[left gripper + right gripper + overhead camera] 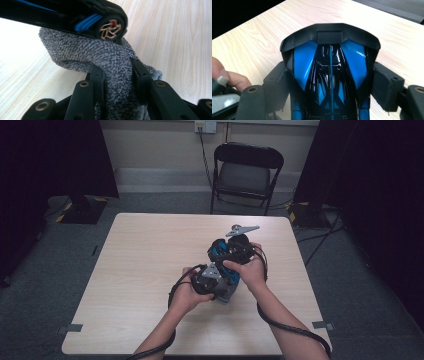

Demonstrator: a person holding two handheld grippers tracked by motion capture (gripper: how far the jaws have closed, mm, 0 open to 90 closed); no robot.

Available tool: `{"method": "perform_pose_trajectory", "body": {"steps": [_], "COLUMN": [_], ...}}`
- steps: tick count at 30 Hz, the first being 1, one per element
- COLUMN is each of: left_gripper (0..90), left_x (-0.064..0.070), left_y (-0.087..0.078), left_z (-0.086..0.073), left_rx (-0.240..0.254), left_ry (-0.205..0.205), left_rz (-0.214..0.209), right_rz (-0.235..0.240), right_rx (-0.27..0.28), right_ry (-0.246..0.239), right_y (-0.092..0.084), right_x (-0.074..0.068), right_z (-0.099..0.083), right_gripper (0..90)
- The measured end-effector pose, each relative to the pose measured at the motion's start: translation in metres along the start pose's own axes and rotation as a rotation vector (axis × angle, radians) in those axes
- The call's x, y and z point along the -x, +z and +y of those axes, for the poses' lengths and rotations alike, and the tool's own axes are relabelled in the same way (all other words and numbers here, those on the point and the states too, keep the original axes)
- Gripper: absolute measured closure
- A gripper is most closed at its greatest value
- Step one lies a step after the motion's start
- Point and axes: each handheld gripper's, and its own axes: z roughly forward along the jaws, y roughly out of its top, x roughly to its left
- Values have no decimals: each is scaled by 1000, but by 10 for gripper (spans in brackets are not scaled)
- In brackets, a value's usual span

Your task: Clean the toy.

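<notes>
Toy car (pixel 330 75), black with glossy blue panels, sits lengthwise between the jaws of our right gripper (pixel 331 87), lifted just above the middle of the table (pixel 150 250). The jaws stand wide but press on both flanks of the body, so we judge it clamped. Our left gripper (pixel 117 77) is clenched on a grey terry cloth (pixel 100 55), whose folded bulge lies against the car's underside by a bronze-spoked wheel (pixel 110 28). In the high view both grippers meet close together, the left gripper (pixel 210 279) just below the right one (pixel 227 251).

We take the car for a light, stiff plastic shell; its polished paint looks slippery, so a hold across the broad flanks seems safer than one on the rear wing (pixel 329 35) or the wheels, which could snap or turn. The cloth is soft and limp and bunches where pinched; a firm bite on a thick fold keeps it from sliding while we rub.
</notes>
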Motion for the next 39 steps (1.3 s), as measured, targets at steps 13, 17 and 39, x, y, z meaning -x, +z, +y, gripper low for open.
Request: {"method": "perform_pose_trajectory", "body": {"steps": [13,17,39], "left_gripper": [676,675,672], "left_x": [13,17,-9], "left_y": [10,10,-38], "left_z": [-2,-3,-28], "left_rx": [-18,-29,8], "left_ry": [36,54,-22], "left_rz": [-50,-65,27], "right_rz": [-9,-5,-105], "right_rx": [15,34,-45], "right_ry": [27,54,143], "right_y": [-1,-4,-34], "right_x": [5,11,73], "right_z": [4,6,-51], "right_gripper": [254,254,254]}}
